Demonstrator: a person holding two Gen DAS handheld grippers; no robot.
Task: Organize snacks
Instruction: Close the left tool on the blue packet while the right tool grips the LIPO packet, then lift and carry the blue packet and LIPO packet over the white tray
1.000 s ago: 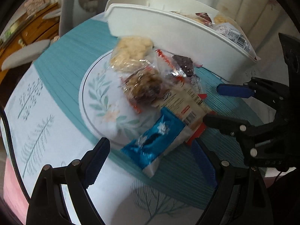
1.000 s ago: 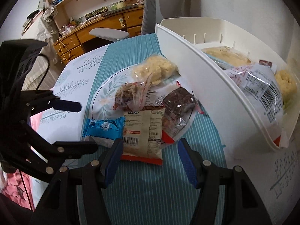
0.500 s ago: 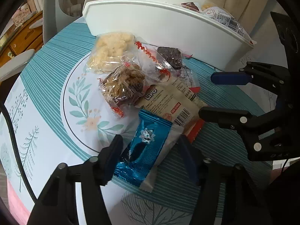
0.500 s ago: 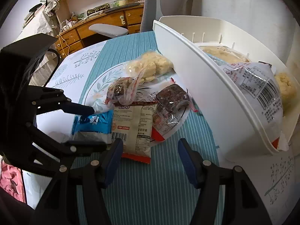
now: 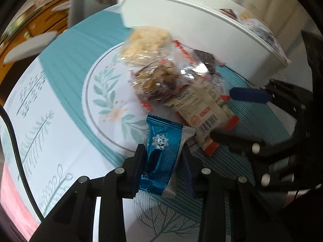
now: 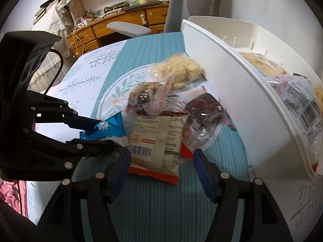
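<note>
My left gripper (image 5: 163,157) is shut on a blue foil snack packet with a snowflake (image 5: 161,153), at the near edge of the pile; the packet also shows in the right wrist view (image 6: 105,128). My right gripper (image 6: 161,167) is open, its fingers straddling the near end of a beige snack packet with a barcode (image 6: 157,141), which also shows in the left wrist view (image 5: 199,109). Behind lie a clear bag of yellow puffs (image 6: 177,70), a nut cluster bag (image 6: 145,96) and a dark brownie bag (image 6: 203,109). A white bin (image 6: 242,92) holds several snacks.
The snacks lie on a teal striped cloth with a round leaf-print panel (image 5: 105,100). The white bin (image 5: 191,30) stands right behind the pile. A wooden desk (image 6: 121,24) and a grey chair (image 6: 129,28) stand beyond the table.
My left gripper has closed on the blue packet, which was lying between its open fingers half a second ago. My right gripper has moved closer to the beige packet.
</note>
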